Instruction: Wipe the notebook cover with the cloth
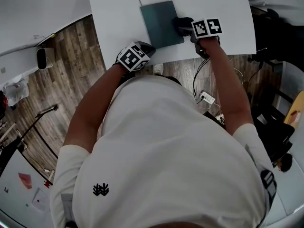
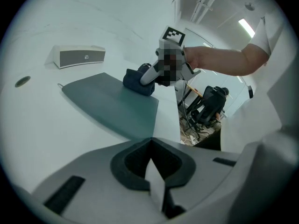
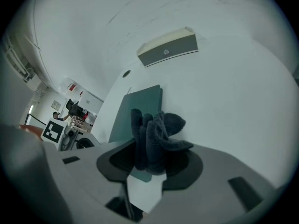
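A teal notebook [image 1: 160, 23] lies flat on the white table [image 1: 118, 13]. My right gripper [image 1: 187, 26] is shut on a dark bunched cloth [image 1: 180, 24], which rests on the notebook's right edge. In the right gripper view the cloth [image 3: 156, 136] fills the jaws, with the notebook [image 3: 138, 107] beyond it. My left gripper [image 1: 145, 49] is at the notebook's near left corner, shut with nothing between its jaws. The left gripper view shows the notebook [image 2: 112, 105] with its corner at the jaw tips, and the cloth [image 2: 138, 82] held by the right gripper [image 2: 154, 76] on the far side.
A grey and white box [image 2: 79, 56] stands on the table behind the notebook, seen as box [image 3: 169, 48] in the right gripper view. A round hole [image 2: 22, 81] is set into the tabletop. Cables and a power strip [image 1: 206, 98] lie on the wooden floor by the table's near edge.
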A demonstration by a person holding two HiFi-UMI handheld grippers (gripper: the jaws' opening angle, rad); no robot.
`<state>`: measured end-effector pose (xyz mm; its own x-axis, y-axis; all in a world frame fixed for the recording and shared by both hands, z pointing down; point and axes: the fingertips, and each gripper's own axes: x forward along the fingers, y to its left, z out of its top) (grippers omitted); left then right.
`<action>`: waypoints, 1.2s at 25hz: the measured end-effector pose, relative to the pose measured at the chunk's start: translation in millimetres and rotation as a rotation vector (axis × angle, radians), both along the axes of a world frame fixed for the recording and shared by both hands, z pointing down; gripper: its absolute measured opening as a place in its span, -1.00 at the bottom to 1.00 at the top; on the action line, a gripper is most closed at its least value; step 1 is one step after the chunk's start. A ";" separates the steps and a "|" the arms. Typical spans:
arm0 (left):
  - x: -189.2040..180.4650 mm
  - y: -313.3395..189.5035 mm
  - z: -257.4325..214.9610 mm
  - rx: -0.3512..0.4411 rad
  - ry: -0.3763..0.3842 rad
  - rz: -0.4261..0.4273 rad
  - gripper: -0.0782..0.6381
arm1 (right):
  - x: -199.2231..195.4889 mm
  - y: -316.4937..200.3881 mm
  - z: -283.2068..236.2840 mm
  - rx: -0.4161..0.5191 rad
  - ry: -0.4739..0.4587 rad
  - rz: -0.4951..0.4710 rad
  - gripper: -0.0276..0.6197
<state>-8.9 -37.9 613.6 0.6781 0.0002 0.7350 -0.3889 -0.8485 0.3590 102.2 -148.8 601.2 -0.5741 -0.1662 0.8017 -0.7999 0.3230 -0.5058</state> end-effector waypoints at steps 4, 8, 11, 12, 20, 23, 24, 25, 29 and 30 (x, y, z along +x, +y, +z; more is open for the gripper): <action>0.9 0.2 0.0 -0.001 0.000 0.000 -0.76 | 9.3 -1.4 0.8 0.006 0.016 0.009 -0.46; 2.4 -0.4 -0.1 0.001 -0.002 0.000 -0.76 | 7.0 -2.4 -5.3 0.025 0.046 -0.008 -0.46; 3.1 -0.3 -0.1 -0.003 0.000 0.001 -0.76 | -14.6 -0.5 -19.2 0.048 0.023 -0.039 -0.46; 3.2 -0.5 0.0 -0.002 0.001 0.001 -0.76 | -25.4 0.7 -22.3 0.055 0.015 -0.059 -0.46; 4.5 -0.8 1.1 -0.003 -0.003 0.001 -0.76 | -106.2 2.1 -19.3 0.042 -0.047 -0.146 -0.46; 5.1 -1.1 1.1 -0.006 0.000 0.001 -0.76 | -121.7 0.8 -14.7 0.033 -0.047 -0.166 -0.46; 5.2 -1.1 1.2 -0.006 0.000 0.001 -0.76 | -124.2 0.9 -12.9 0.031 -0.043 -0.172 -0.46; 5.4 -1.1 1.2 -0.004 -0.001 0.000 -0.76 | -125.4 1.1 -11.5 0.028 -0.042 -0.174 -0.46; 5.5 -1.3 0.7 0.001 0.000 0.001 -0.76 | -121.8 -0.1 -8.7 0.018 -0.046 -0.165 -0.46; 5.4 -1.1 0.7 0.001 0.000 0.001 -0.76 | -119.5 -0.9 -8.4 0.016 -0.046 -0.159 -0.46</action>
<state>-3.5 -39.0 614.3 0.6783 0.0003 0.7348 -0.3878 -0.8492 0.3583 -17.3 -149.7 592.7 -0.6306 -0.0829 0.7716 -0.7138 0.4523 -0.5347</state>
